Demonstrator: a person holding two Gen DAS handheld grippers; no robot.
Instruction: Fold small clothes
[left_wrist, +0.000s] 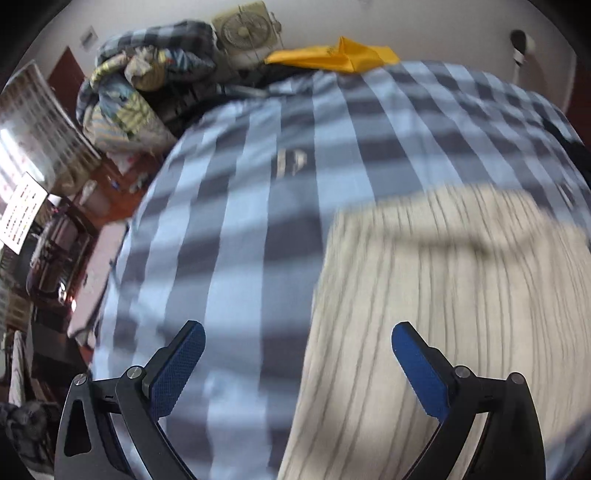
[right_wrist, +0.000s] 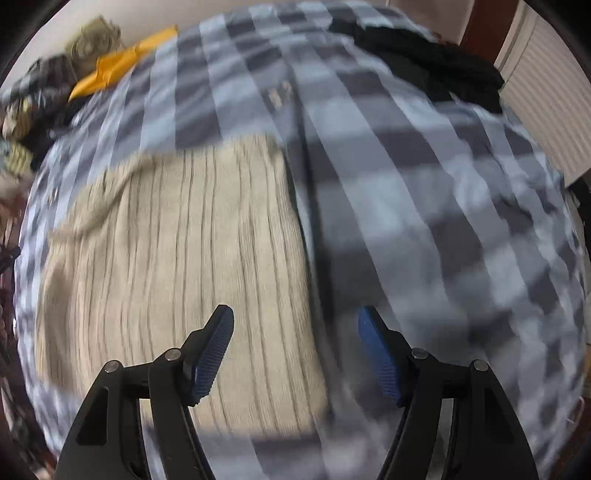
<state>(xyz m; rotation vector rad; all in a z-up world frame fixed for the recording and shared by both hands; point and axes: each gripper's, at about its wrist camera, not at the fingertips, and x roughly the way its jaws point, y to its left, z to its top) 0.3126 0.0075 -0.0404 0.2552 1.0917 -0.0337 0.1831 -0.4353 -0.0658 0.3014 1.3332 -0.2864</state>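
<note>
A beige garment with thin dark stripes (left_wrist: 443, 314) lies flat on the blue and grey checked bedsheet (left_wrist: 240, 206). It also shows in the right wrist view (right_wrist: 177, 258). My left gripper (left_wrist: 297, 332) is open and empty, hovering over the garment's left edge. My right gripper (right_wrist: 295, 319) is open and empty, hovering over the garment's right edge. Both views are blurred by motion.
A yellow cloth (left_wrist: 332, 55) and a fan (left_wrist: 245, 31) sit at the far end of the bed. A pile of bedding (left_wrist: 144, 77) lies at the far left. A black garment (right_wrist: 424, 59) lies at the far right. The bed's left edge drops to a cluttered floor (left_wrist: 55, 258).
</note>
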